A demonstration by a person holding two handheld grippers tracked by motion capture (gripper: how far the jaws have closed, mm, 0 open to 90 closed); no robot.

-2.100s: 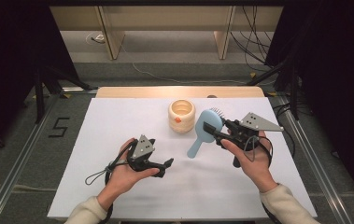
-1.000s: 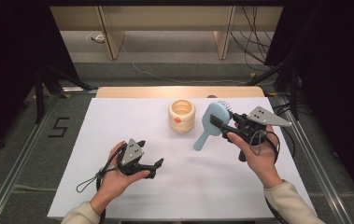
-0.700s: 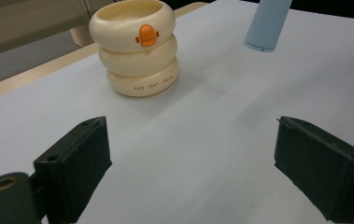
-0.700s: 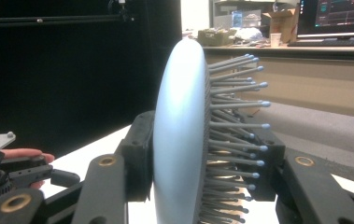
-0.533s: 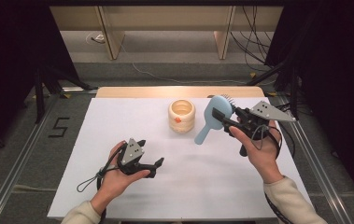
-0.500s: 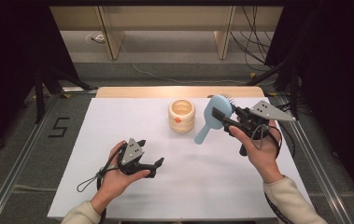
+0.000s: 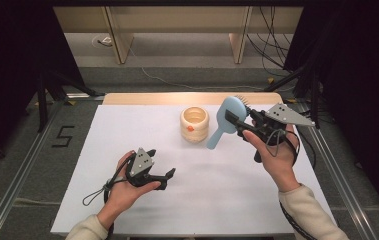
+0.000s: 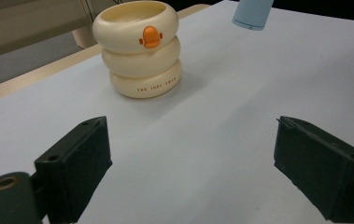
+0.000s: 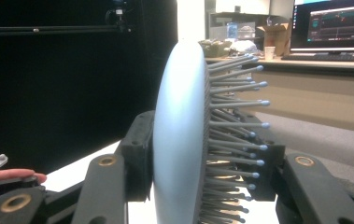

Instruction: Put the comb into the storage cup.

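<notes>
The cream ring cup [image 8: 138,46], ahead of the left claw [image 8: 188,168], carries small brown print on its lowest ring; it seems to read "THE JUDY SWAN". A black "5" [image 7: 63,135] is on the floor, left of the surface [image 7: 127,130].

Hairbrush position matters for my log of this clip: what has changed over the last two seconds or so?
The right tongs, shut on the blue hairbrush, carried it up and toward the far right; its handle now hangs clear of the table. The left tongs, open and empty, drew back toward the person. The cream ringed holder on the white table stayed put.
</notes>
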